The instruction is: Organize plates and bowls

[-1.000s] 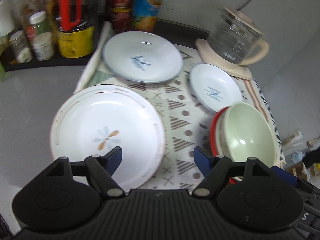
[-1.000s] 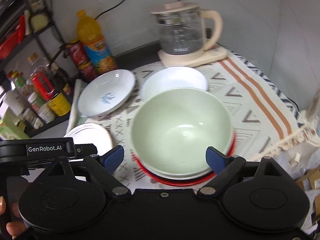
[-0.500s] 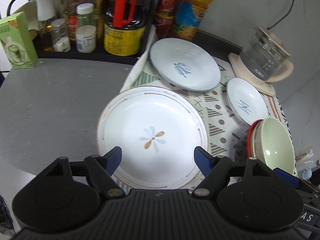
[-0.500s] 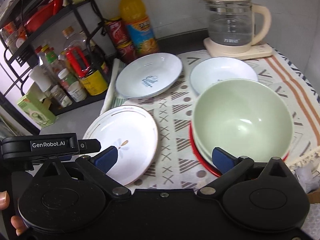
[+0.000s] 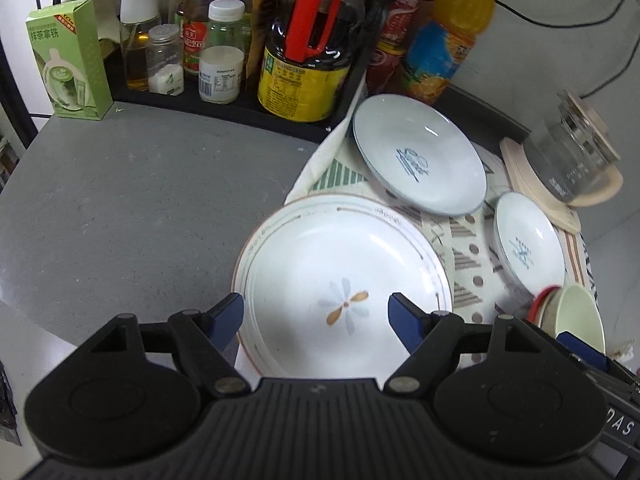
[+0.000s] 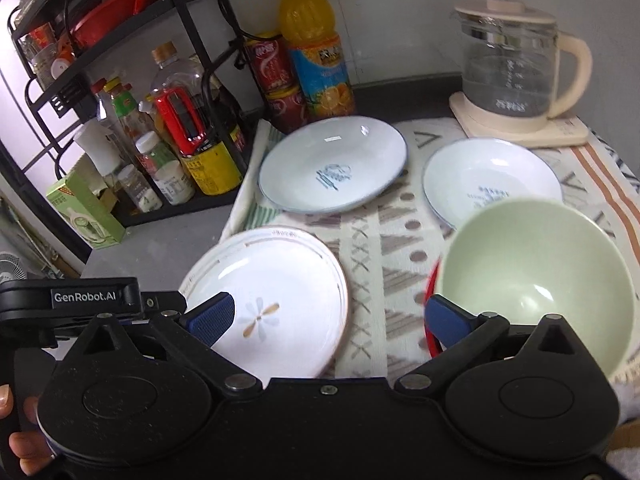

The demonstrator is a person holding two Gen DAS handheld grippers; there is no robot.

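A large white plate with a flower motif (image 5: 344, 280) (image 6: 276, 300) lies at the left edge of the patterned cloth. My left gripper (image 5: 316, 316) hovers open over its near rim, fingers apart and holding nothing. Behind it sit a blue-rimmed deep plate (image 5: 416, 160) (image 6: 332, 164) and a smaller blue-rimmed dish (image 5: 528, 244) (image 6: 488, 184). A pale green bowl (image 5: 580, 320) (image 6: 536, 280) is nested on top of a stack that has a red rim. My right gripper (image 6: 328, 316) stands wide open and empty, between the flower plate and the bowl stack.
A glass kettle (image 5: 572, 160) (image 6: 508, 72) stands on its base at the back right. A black rack of bottles and jars (image 5: 304, 52) lines the back, with an orange juice bottle (image 6: 316, 52) and a green carton (image 5: 68, 60). Bare grey counter (image 5: 140, 208) stretches left of the cloth (image 6: 400, 240).
Both grippers have shifted left. The flower plate now sits centred between the left fingers. The right gripper has left the green bowl stack, which now sits to its right, and its jaws have widened.
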